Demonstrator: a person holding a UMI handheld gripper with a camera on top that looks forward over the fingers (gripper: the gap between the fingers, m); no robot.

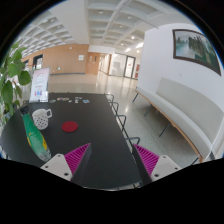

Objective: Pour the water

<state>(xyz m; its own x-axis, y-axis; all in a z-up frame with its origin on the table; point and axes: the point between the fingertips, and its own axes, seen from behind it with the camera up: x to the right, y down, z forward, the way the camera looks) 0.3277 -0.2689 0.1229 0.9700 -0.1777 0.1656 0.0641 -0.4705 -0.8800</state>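
At the far left of the frame a leafy green plant (pixel 10 75) rises beside the dark table (pixel 95 135), its leaves reaching from the middle left up toward the upper left. Just right of it, behind the table's far left end, a white sign board (pixel 39 84) with print on it stands upright. On the table at the lower left lies a green bottle (pixel 36 139), tilted, its neck pointing toward the fingers; whether it holds water cannot be told. Just beyond it, toward the middle left, stands a white mug (pixel 41 118) with dark dots and its handle on the right. To the right of the mug a small flat red coaster (pixel 70 126) rests on the tabletop, apart from the mug.

At the bottom centre the gripper (pixel 109 158) hangs over the near edge of the table, released: its two pink pads (pixel 77 155) are spread well apart with nothing between them. The bottle lies ahead of the left finger and to its left, not touching it.

Right of centre the pale floor (pixel 150 120) stretches into a hall. At the right a long white bench (pixel 180 115) runs along a white wall, and a framed picture (pixel 193 47) hangs at the upper right.
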